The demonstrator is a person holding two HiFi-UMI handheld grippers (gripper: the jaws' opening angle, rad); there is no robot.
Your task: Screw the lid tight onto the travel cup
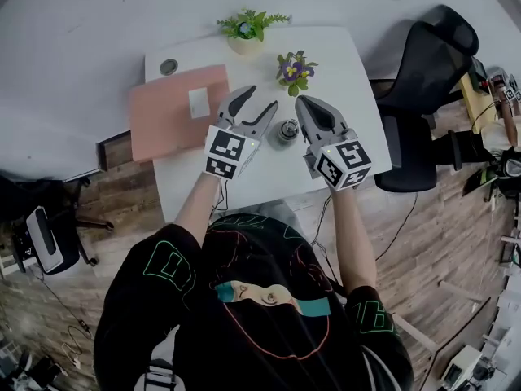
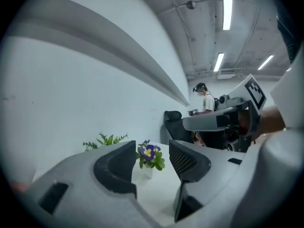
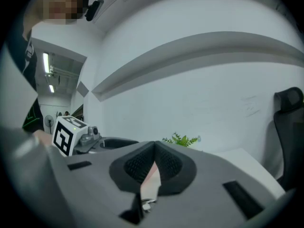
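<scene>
Head view, looking steeply down: the travel cup (image 1: pixel 286 130) stands upright on the white surface (image 1: pixel 189 179), between the two grippers and touched by neither; the left gripper (image 1: pixel 254 104) is held just left of it with its jaws partly spread and nothing in them; the right gripper (image 1: pixel 304 106) is just right of it, jaws pressed together and empty; a pink mat (image 1: pixel 175 108) lies well to the left, with a potted pansy (image 1: pixel 295 70) and a small fern (image 1: pixel 248 24) farther back. From this height the cup reads as a small, round, metallic body with a cap-like top; whether the lid is already seated cannot be told.

Left gripper view: the jaws stand moderately apart with only air between the pads; the pansy shows through the gap, the other gripper crosses at the right, and the cup is out of sight.

Right gripper view: the jaws meet pad to pad and hold nothing; the left gripper's marker cube (image 3: pixel 65 133) sits at the left, the fern beyond; no cup here either.

Judgement: the cup looks stiff and probably light, its smooth wall likely slippery under the pads; one pair of jaws is best set low across the body, the other across the lid's rim for turning; a squeeze too high on the cup may tip it.
</scene>
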